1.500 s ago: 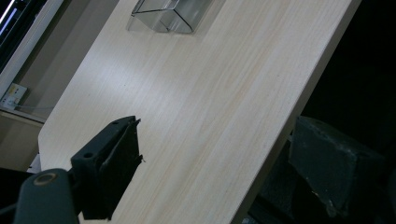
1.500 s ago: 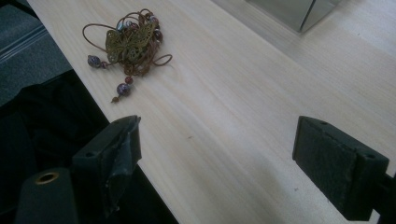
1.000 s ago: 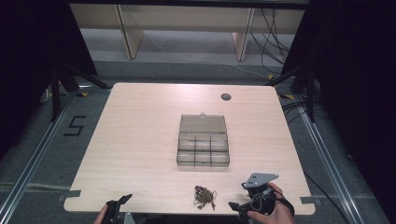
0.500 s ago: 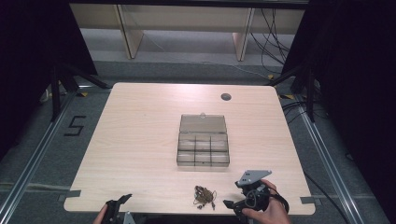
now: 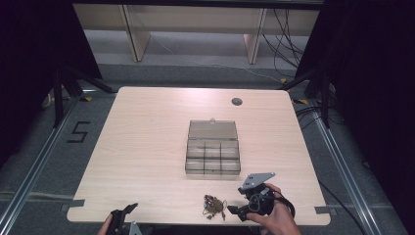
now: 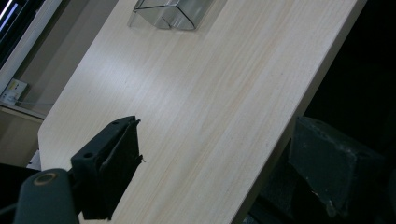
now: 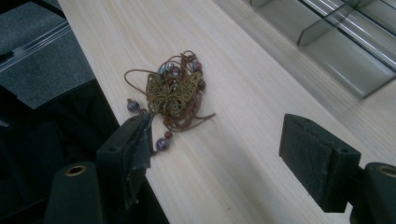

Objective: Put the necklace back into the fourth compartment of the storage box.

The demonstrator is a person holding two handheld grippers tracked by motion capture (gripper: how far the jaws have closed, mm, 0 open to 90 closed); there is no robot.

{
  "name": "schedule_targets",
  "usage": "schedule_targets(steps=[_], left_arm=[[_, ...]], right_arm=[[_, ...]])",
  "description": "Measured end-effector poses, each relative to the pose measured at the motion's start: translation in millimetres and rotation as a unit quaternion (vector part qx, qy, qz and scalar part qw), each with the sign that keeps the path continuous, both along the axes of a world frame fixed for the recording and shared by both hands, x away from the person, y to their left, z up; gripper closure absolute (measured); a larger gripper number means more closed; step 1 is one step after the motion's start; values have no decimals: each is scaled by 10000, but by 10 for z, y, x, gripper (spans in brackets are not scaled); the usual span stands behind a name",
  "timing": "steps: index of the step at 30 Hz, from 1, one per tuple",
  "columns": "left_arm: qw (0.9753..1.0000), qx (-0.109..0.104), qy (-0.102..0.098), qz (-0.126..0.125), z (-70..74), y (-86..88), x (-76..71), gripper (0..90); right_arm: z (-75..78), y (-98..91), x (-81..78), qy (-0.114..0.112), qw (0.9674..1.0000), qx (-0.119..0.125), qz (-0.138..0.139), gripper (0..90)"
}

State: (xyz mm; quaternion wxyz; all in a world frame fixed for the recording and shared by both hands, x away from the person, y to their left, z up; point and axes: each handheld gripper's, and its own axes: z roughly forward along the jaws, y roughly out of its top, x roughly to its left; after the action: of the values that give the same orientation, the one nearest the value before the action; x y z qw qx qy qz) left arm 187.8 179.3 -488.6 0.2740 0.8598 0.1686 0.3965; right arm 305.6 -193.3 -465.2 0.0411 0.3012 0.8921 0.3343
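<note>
High view shows the pale wood-grain worktop (image 5: 147, 147) with a clear plastic compartment box (image 5: 213, 154) at its middle, lid folded back and the compartments apparently empty, so I judge nothing is sorted yet. A tangled necklace (image 7: 170, 95), brown cord, coloured beads and a filigree brass butterfly, lies near the front edge, well apart from the box. The right gripper (image 7: 224, 156) has its jaws wide just beside it. The left gripper (image 6: 219, 172) hangs at the front-left edge, jaws wide and empty.
</note>
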Motion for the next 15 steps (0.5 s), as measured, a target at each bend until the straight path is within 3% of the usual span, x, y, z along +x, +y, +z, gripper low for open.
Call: schedule_targets(steps=[2,3,6,8,9,11,14,15], left_arm=[[10000,-3,5,3,-2,1,-2,157],[10000,-51,28,1,-9,1,-1,157],[9999,-28,101,-43,-3,2,16,157],[9998,24,-147,143,-41,-8,11,157],[9998,24,-147,143,-41,-8,11,157],[9999,-155,41,10,-35,-13,12,157],[9999,-89,75,-55,-10,0,9,157],[10000,-9,-17,-30,2,9,12,157]], right_arm=[[6,20,4,75,9999,-3,-80,269],[17,65,34,62,9999,-60,64,270],[12,149,65,138,9998,-124,106,272],[-6,208,90,191,9996,-153,133,276],[-17,236,104,196,9996,-129,153,278],[-29,290,128,204,9993,-206,222,280],[-68,362,150,232,9990,-234,289,286],[-69,380,147,293,9988,-292,270,291]])
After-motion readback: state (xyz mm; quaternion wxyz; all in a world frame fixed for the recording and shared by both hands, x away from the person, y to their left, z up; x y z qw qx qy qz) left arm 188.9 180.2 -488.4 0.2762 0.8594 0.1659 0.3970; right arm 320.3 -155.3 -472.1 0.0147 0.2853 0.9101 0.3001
